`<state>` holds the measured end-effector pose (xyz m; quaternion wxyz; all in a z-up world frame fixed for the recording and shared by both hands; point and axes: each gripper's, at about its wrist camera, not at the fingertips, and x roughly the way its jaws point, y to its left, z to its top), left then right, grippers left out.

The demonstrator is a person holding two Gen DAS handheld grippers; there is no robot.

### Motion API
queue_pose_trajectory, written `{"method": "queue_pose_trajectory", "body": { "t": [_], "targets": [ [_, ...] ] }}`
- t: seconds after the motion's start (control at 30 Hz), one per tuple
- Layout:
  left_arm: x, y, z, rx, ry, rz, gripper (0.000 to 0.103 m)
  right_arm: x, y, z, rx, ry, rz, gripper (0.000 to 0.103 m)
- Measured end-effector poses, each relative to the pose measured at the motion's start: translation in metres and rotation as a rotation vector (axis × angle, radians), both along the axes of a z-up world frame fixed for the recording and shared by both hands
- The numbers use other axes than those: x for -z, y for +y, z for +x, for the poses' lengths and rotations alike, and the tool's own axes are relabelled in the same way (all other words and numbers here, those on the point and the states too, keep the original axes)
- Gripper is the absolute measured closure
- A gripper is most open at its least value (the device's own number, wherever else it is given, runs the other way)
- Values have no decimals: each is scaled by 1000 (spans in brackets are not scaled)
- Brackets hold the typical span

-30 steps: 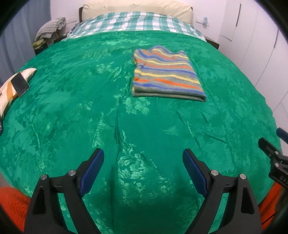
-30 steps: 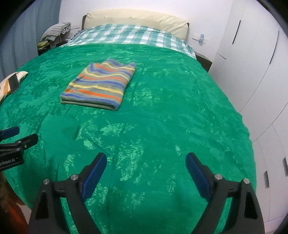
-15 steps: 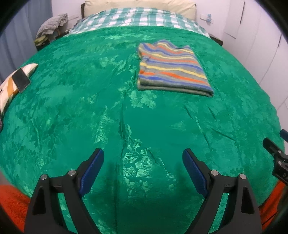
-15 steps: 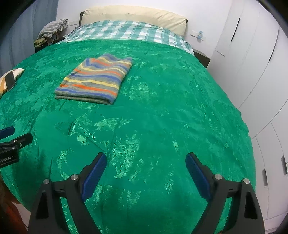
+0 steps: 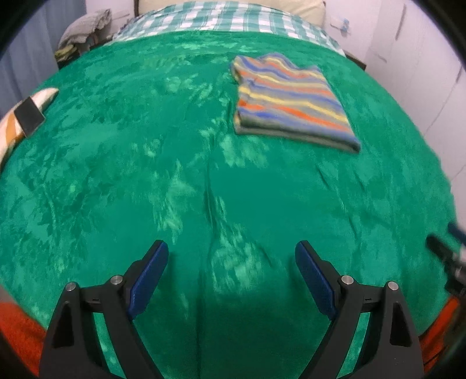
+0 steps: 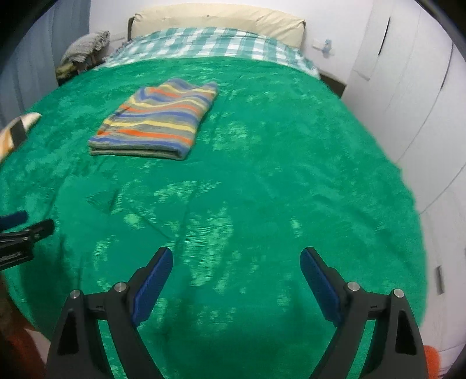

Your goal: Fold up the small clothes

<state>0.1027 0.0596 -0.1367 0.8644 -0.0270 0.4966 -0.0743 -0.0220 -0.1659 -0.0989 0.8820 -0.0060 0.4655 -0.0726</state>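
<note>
Left gripper (image 5: 231, 256) edged nearer folded striped garment (image 5: 288, 97); both grippers' jaws spread, empty, above green bedspread (image 6: 262, 175).

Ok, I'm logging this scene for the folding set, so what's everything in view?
striped garment: one, folded, blue, orange, yellow and grey, on the green bedspread, far half
bedspread: one, green, covers the bed
checked sheet: one, teal and white, at the head end
pillow: one, cream, against the headboard
cushion: one, white and orange, left edge of the bed, a dark flat thing on it
clothes pile: grey, beside the bed head
wardrobe: white, right
left gripper: open, empty
right gripper: open, empty
</note>
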Motion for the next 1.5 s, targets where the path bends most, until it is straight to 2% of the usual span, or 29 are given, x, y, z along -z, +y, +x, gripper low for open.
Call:
{"method": "queue_pose_trajectory", "body": {
  "t": [0.17, 0.27, 0.37, 0.53, 0.7, 0.73, 0.77, 0.8, 0.83, 0.87, 0.9, 0.97, 1.03, 1.13, 1.33, 1.4, 1.43, 1.47, 1.5],
  "targets": [
    [-24, 16, 59, 3, -32, -159, 13, -6, -11, 31, -66, -54, 207, 15],
    [-31, 10, 112, 61, -25, -193, 9, -14, -25, 74, -94, -116, 358, 15],
    [-17, -1, 167, 101, 39, -202, 9, -14, -38, 125, -124, -152, 500, 15],
    [15, -13, 227, 79, 118, -228, 9, 23, -55, 224, -133, -65, 625, 15],
    [22, -31, 251, 130, 95, -215, 10, 67, -61, 288, -134, -2, 811, 24],
    [24, -35, 255, 141, 93, -219, 16, 78, -60, 300, -124, 11, 867, 28],
    [25, -38, 258, 148, 97, -223, 35, 84, -59, 307, -108, 9, 895, 30],
    [31, -45, 262, 159, 118, -223, 48, 88, -54, 314, -97, 1, 904, 38],
    [33, -48, 265, 168, 128, -224, 77, 91, -46, 320, -103, 5, 891, 51],
    [34, -53, 265, 165, 128, -212, 83, 92, -36, 325, -114, 16, 836, 59],
    [31, -55, 263, 148, 110, -197, 85, 91, -29, 327, -124, 20, 780, 73],
    [22, -59, 255, 136, 70, -170, 88, 74, -3, 322, -167, -11, 538, 75],
    [7, -58, 242, 146, 21, -155, 88, 54, 14, 314, -208, -59, 436, 76],
    [-21, -51, 225, 142, -44, -162, 89, 22, 30, 301, -267, -139, 380, 77],
    [-113, -15, 198, 126, -204, -181, 88, -53, 49, 278, -359, -299, 419, 76],
    [-129, -9, 198, 120, -227, -184, 88, -75, 54, 280, -375, -332, 454, 76],
    [-130, -9, 201, 112, -226, -185, 83, -80, 54, 282, -371, -337, 478, 76],
    [-126, -8, 205, 93, -210, -176, 65, -80, 52, 287, -359, -329, 497, 73],
    [-109, -9, 214, 60, -159, -143, 47, -76, 53, 296, -337, -304, 498, 68]
  ]
}}
